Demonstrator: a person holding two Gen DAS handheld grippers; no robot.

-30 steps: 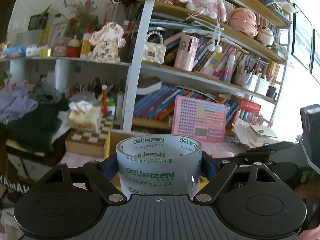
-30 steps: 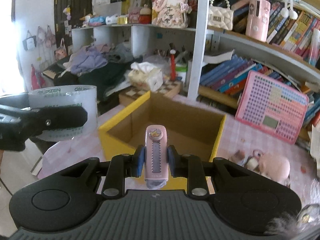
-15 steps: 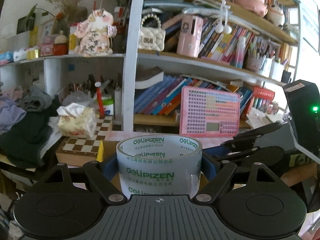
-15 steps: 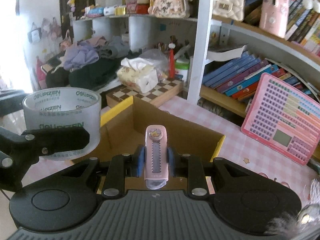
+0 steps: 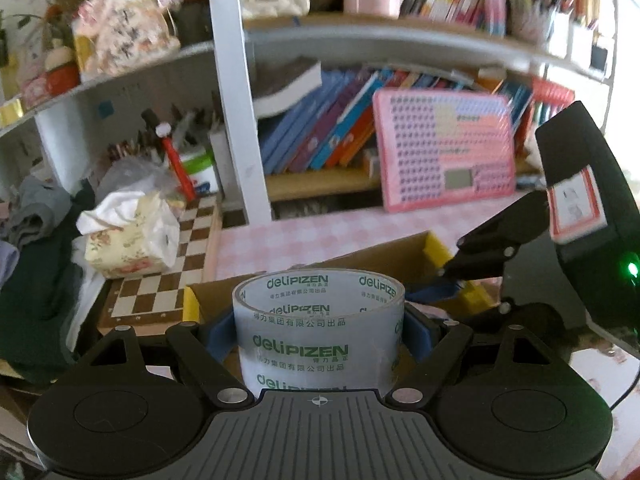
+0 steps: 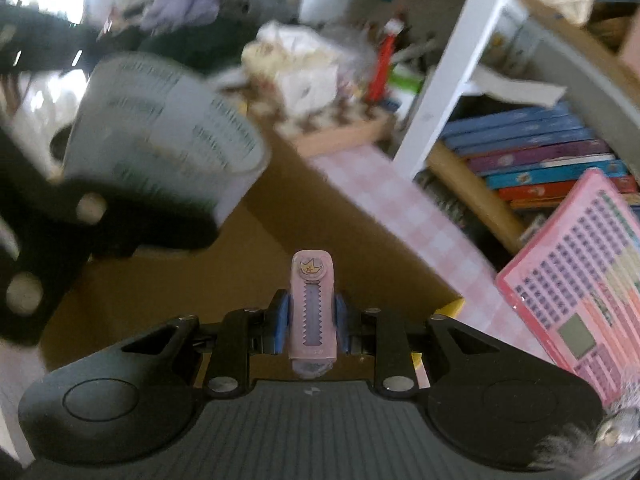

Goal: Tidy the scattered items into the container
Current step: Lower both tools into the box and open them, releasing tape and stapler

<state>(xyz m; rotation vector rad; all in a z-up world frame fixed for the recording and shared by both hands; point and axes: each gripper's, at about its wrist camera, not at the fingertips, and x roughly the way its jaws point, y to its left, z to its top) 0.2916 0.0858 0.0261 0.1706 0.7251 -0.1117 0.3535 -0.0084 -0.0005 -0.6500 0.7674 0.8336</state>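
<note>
My left gripper (image 5: 318, 326) is shut on a clear roll of tape (image 5: 318, 336) printed with green "delipizen" lettering and holds it over the near edge of the open cardboard box (image 5: 400, 258) with yellow flaps. My right gripper (image 6: 311, 322) is shut on a small pink utility knife (image 6: 312, 304) and holds it above the box's brown inside (image 6: 168, 292). The roll of tape (image 6: 160, 140) and the left gripper's dark arm show blurred at the left of the right wrist view. The right gripper's body (image 5: 580, 216) shows at the right of the left wrist view.
A pink checked tablecloth (image 5: 304, 236) lies under the box. A chessboard (image 5: 160, 280) with a tissue pack (image 5: 128, 236) stands to the left. A pink calculator toy (image 5: 444, 156) leans on the bookshelf (image 5: 236, 92) behind. Dark clothes (image 5: 36, 280) pile at the left.
Both grippers have moved forward and tilted down over the box. The box now fills more of the right wrist view, and both views are blurred by motion.
</note>
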